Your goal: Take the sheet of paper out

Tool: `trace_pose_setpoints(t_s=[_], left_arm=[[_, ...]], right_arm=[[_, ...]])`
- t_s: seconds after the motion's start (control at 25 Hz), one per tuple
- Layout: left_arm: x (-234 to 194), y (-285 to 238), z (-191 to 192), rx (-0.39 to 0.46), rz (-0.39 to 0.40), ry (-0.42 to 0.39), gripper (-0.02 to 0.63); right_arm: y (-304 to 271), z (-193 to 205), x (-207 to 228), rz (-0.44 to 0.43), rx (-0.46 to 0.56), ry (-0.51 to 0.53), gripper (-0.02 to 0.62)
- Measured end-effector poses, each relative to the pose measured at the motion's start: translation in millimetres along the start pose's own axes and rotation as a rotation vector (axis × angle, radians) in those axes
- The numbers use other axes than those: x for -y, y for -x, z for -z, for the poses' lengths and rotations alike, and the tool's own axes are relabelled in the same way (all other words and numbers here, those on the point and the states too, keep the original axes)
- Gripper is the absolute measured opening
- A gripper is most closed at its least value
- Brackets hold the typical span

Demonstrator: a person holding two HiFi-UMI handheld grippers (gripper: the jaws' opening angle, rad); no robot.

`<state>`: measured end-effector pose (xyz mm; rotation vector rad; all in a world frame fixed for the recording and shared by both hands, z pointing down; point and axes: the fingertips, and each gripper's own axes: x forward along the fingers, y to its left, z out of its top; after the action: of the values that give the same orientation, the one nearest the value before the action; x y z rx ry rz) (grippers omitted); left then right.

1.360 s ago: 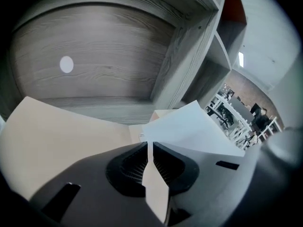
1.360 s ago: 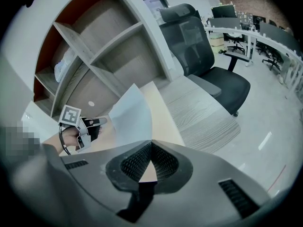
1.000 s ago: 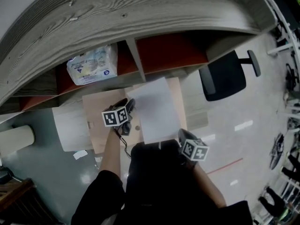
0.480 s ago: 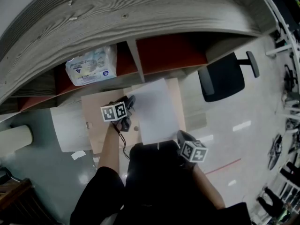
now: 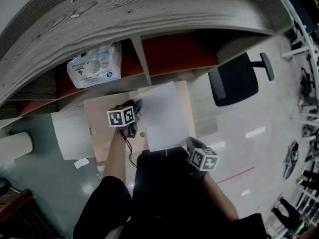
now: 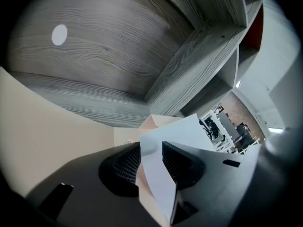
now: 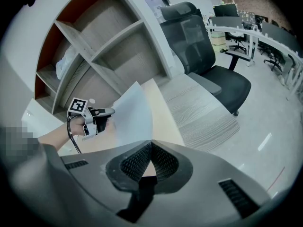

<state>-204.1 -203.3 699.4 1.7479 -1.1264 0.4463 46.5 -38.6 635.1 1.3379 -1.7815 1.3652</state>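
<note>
Grey shelving ahead. Right gripper pinches the tan envelope. Left gripper jaws, just narrowing, straddle the sheet of paper without pressing; sheet mostly exposed atop envelope. Grip likely imminent.

The shelf stands at the far side. A packet lies in the shelf, in the compartment left of its upright divider. The counter stands just before the shelf, below that divider. The sheet of paper is over the counter's right part, its far edge near the shelf. A chair stands before the shelf's right end, right of the counter.
</note>
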Motion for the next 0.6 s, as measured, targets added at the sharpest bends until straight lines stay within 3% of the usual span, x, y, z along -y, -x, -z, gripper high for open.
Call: trace_pose_setpoints(t_s=[0.24, 0.6], left_arm=[[3.4, 6.5, -0.1, 0.01, -0.034, -0.033, 0.111], [11.2, 19.3, -4.0, 0.065, -0.054, -0.04, 0.057]], right_arm=[[-0.2, -1.1, -0.8, -0.019, 0.002, 0.014, 0.018], [-0.1, -1.1, -3.0, -0.062, -0.018, 0.051, 0.018]])
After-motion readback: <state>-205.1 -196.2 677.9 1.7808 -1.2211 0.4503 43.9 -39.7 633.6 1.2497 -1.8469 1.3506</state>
